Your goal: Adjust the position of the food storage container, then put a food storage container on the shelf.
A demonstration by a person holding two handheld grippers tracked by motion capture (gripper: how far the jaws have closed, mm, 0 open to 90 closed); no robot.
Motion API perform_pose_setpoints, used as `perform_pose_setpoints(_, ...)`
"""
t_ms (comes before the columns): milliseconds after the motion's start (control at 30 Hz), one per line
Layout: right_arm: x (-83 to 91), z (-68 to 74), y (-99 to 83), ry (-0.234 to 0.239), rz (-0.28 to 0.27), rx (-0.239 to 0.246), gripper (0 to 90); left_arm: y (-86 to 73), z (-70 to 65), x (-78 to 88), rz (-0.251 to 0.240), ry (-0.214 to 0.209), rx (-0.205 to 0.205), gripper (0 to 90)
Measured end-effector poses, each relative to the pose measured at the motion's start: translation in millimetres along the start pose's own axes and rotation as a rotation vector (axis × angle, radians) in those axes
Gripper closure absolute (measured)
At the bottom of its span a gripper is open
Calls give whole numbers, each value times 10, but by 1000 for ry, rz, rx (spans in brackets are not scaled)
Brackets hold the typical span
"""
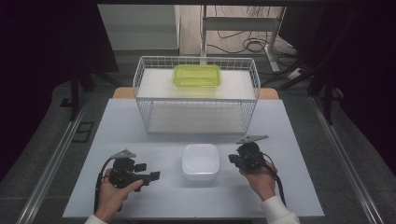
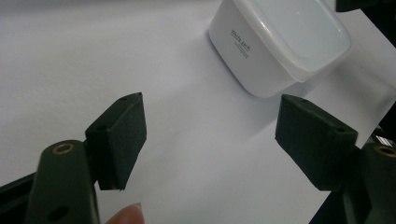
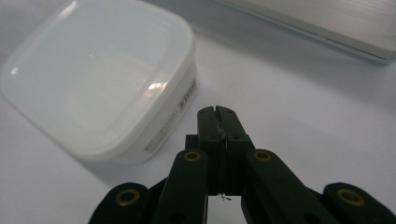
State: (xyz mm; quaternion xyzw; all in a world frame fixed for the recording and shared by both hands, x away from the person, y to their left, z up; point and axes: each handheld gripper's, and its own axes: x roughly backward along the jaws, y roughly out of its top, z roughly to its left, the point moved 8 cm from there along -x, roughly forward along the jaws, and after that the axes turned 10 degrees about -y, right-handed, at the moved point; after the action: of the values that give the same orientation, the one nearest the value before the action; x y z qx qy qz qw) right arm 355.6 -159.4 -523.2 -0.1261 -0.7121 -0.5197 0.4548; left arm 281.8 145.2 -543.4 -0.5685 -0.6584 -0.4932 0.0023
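A white square lidded container (image 1: 200, 161) sits on the white table between my two grippers. My left gripper (image 1: 152, 177) rests to its left, held in a hand, jaws pointing toward the box. In the left gripper view (image 2: 210, 140) the jaws stand wide apart with bare table between them, and the container (image 2: 280, 42) lies ahead at upper right. My right gripper (image 1: 232, 159) is just right of the box. The right gripper view shows its jaws (image 3: 217, 112) pressed together on nothing, tips close to the container's side (image 3: 102, 79).
A white wire basket rack (image 1: 196, 95) stands at the back of the table, with a green lidded container (image 1: 197, 75) on its upper shelf. The rack's lower shelf edge (image 3: 327, 32) lies beyond the right gripper. Table edges run at left, right and front.
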Motion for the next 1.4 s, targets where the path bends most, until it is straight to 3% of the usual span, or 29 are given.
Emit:
perform_pose_setpoints(167, 201, -135, -93, 34, -48, -44, 840, 11, 0, 12, -12, -1, 3, 268)
perform_pose_setpoints(267, 285, -228, -196, 83, -69, -82, 726, 17, 7, 9, -18, 2, 7, 270)
perform_pose_setpoints(433, 302, -348, -220, 124, -105, -155, 441, 27, 30, 16, -23, 12, 5, 269)
perform_pose_setpoints(667, 342, -334, -168, 205, -155, -225, 296, 35, 56, 51, -35, 30, -1, 267)
perform_pose_setpoints(833, 321, -310, -180, 209, -144, -213, 255, 52, 56, 63, -45, 31, 0, 265)
perform_pose_setpoints(1067, 345, -323, -166, 207, -173, -216, 226, 113, 6, 72, -65, 15, -3, 251)
perform_pose_setpoints(1400, 336, -280, -149, 217, -181, -195, 261, 184, -18, 82, -84, -2, 14, 236)
